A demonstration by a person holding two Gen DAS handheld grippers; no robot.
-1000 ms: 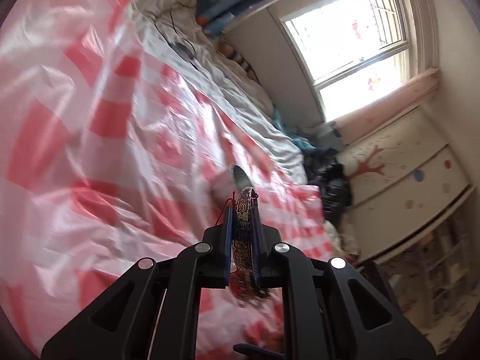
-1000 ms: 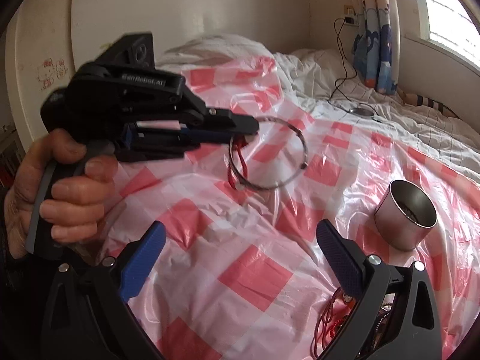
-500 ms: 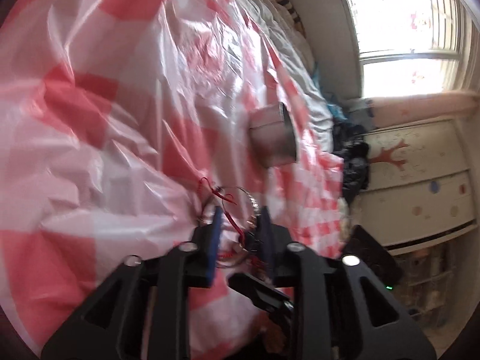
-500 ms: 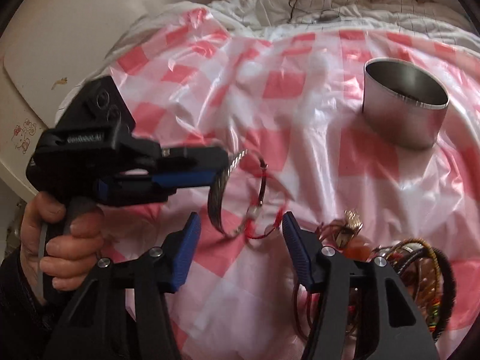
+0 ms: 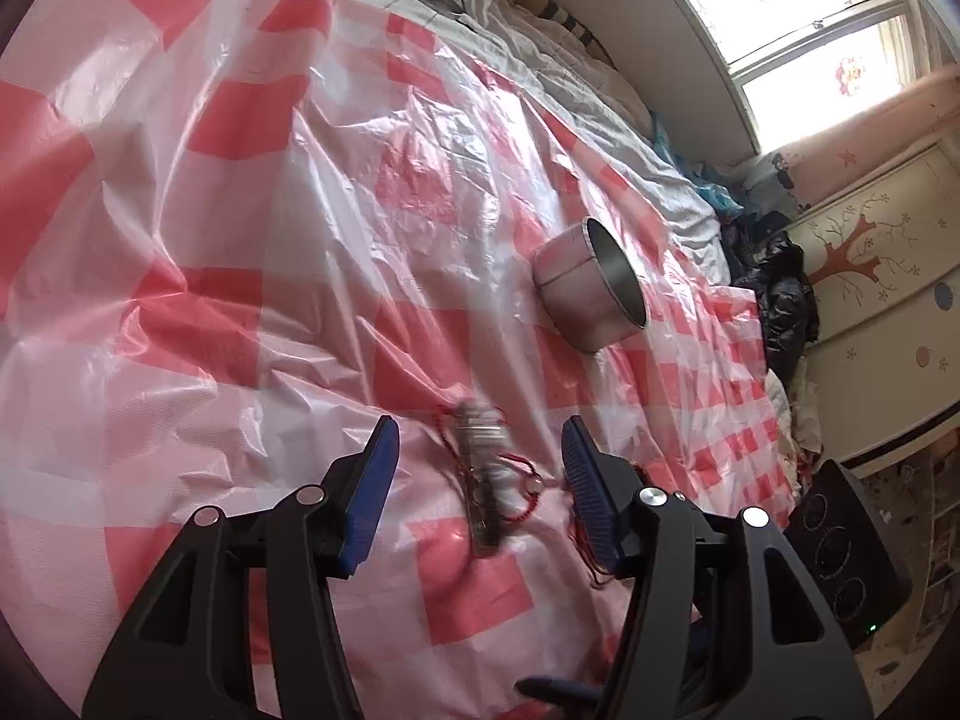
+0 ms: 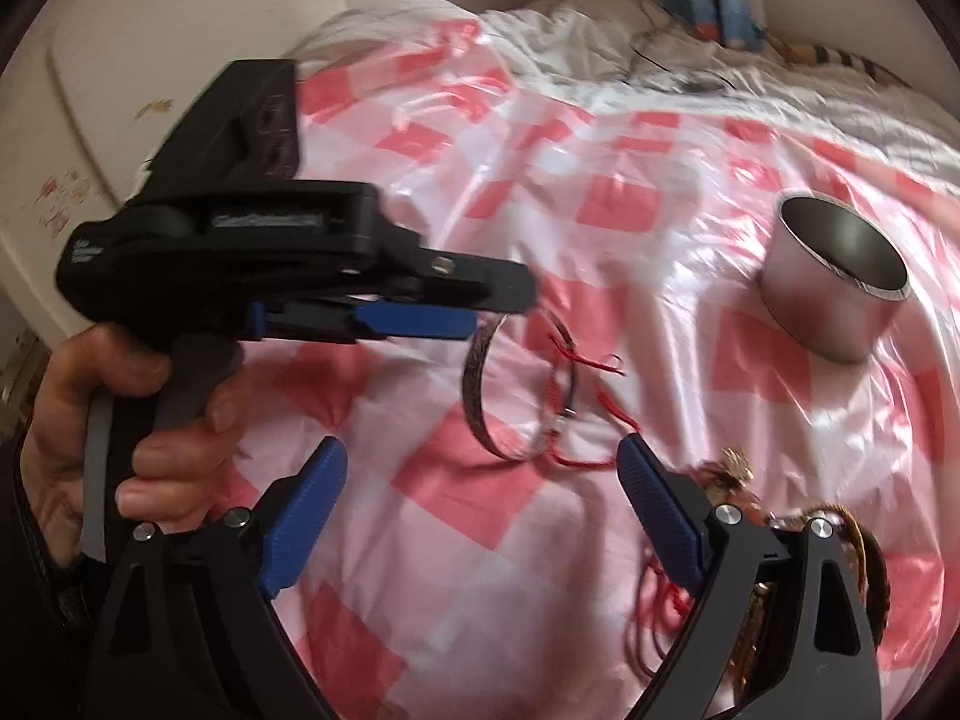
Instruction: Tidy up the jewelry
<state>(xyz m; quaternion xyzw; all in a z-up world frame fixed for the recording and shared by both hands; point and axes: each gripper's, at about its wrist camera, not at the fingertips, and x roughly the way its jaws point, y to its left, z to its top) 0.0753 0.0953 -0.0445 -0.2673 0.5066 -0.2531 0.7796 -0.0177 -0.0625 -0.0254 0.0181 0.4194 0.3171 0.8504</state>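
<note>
Bangle (image 6: 519,396) is lying on the checked sheet (image 6: 690,192), on edge, just beyond the right gripper (image 6: 480,504) and below the left gripper (image 6: 480,312) tips. Metal cup (image 6: 837,285) is sitting well apart to its right, farther back. Jewelry pile (image 6: 840,540) is lying at near right, partly behind the right finger.

You had no legible text in either view. The left gripper (image 6: 474,309), seen from the right wrist camera, carried a strip of pale lettering along the side of its black body and a second small mark near its rear end, but both were too blurred to make out. The cabinet doors (image 5: 870,276) in the left wrist view bore only a painted tree and dots, with no wording.
</note>
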